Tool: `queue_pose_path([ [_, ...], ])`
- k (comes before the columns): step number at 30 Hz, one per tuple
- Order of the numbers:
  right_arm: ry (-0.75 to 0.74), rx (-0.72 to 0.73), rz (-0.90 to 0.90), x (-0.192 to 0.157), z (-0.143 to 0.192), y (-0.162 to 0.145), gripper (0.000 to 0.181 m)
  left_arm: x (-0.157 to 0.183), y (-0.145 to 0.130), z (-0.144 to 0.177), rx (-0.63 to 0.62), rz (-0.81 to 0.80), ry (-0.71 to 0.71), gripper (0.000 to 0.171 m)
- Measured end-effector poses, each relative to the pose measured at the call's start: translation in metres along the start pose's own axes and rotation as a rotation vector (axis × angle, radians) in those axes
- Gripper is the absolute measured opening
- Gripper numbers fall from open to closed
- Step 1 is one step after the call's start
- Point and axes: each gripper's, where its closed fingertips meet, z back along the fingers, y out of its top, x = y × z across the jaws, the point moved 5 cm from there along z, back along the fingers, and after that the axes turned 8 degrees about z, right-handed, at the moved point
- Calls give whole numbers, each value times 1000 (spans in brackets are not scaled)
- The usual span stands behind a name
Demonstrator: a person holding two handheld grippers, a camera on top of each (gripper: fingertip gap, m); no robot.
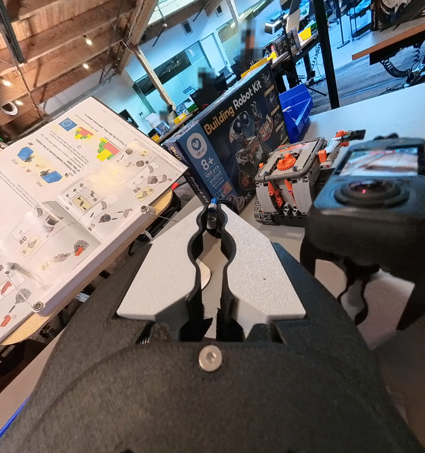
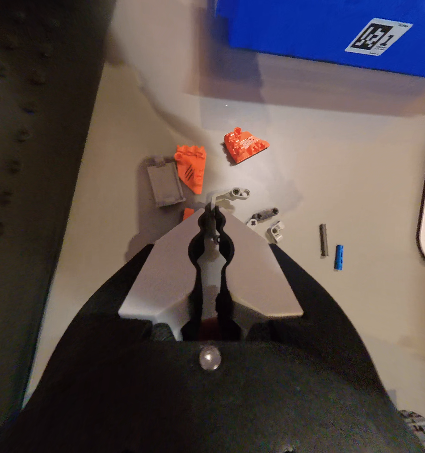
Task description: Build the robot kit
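White table (image 2: pixel 329 171), both fingers pinched on small pieces.

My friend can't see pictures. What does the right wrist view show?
The right gripper pinches a light grey angled piece over a pale table. Orange panels, a grey tile and small pins lie nearby.

Left gripper (image 1: pixel 212 215) and right gripper (image 2: pixel 211 215) each clamped, jaws nearly together.

Hand-held gripper (image 2: pixel 212 213) pinching grey connector piece (image 2: pixel 231 195)
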Motion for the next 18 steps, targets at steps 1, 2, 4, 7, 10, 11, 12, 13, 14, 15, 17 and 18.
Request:
queue_pose_path([
  [1, -11, -6, -2, 2, -2, 0, 6, 0, 0, 0, 0, 1, 0, 4],
  [2, -32, -7, -1, 3, -1, 1, 9, -1, 0, 0, 0, 1, -1, 5],
  [4, -66, 10, -1, 4, 7, 4, 14, -2, 0, 1, 1, 3, 0, 4],
  [7, -30, 51, 6, -11, 21, 11, 16, -5, 1, 3, 7, 9, 5, 4],
  [10, -13, 42, 48, -28, 18, 15, 23, -6, 3, 5, 15, 13, 6, 4],
  [11, -4, 34, 51, -32, 14, 15, 23, -6, 3, 5, 16, 12, 5, 4],
  [12, -9, 30, 61, -35, 9, 16, 22, -5, 3, 5, 15, 9, 5, 4],
  [13, -37, 32, 72, -34, 5, 17, 16, -5, 3, 5, 15, 6, 5, 4],
  [14, -52, 31, 72, -33, 2, 17, 13, -4, 3, 5, 14, 4, 4, 5],
  [15, -45, 26, 64, -33, 0, 16, 10, -4, 3, 5, 13, 3, 3, 5],
  [17, -40, 15, 64, -33, -3, 15, 6, -3, 2, 4, 11, -2, 3, 5],
  [18, -38, 15, 64, -33, -3, 14, 6, -3, 2, 4, 10, -5, 3, 5],
])
